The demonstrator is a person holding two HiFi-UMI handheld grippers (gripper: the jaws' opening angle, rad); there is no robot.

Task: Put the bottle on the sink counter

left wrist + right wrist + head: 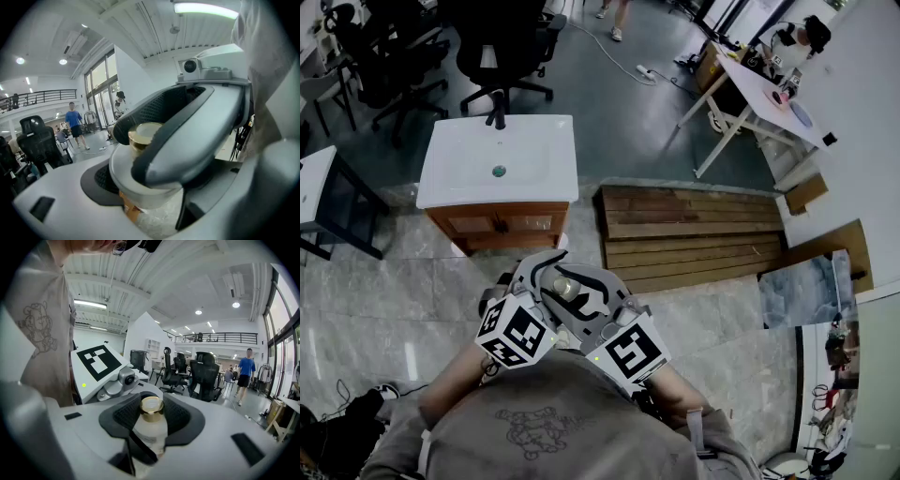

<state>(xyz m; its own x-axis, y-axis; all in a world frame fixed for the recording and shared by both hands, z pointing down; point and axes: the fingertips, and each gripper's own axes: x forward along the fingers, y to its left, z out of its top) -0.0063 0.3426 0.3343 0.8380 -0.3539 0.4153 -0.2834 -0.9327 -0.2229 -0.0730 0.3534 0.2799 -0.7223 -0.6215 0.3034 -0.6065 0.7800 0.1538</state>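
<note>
A clear bottle [151, 430] with a gold cap stands upright between the dark pads [125, 417] of my right gripper [153, 414], which is shut on it. In the head view both grippers are held close to the person's chest, with the bottle's cap [566, 289] showing between the grey jaws. My left gripper [183, 187] stands open beside it, its jaws wide around the right gripper's finger [187, 140] and the bottle [144, 133]. The white sink counter [450, 187] on its wooden cabinet stands ahead across the marble floor, apart from both grippers.
A black faucet [497, 117] rises at the counter's far edge. A wooden plank platform [694, 234] lies to the right. Black office chairs [502, 47] stand behind the sink, and a white table [769, 94] at the far right. A person in a blue shirt [244, 373] walks far off.
</note>
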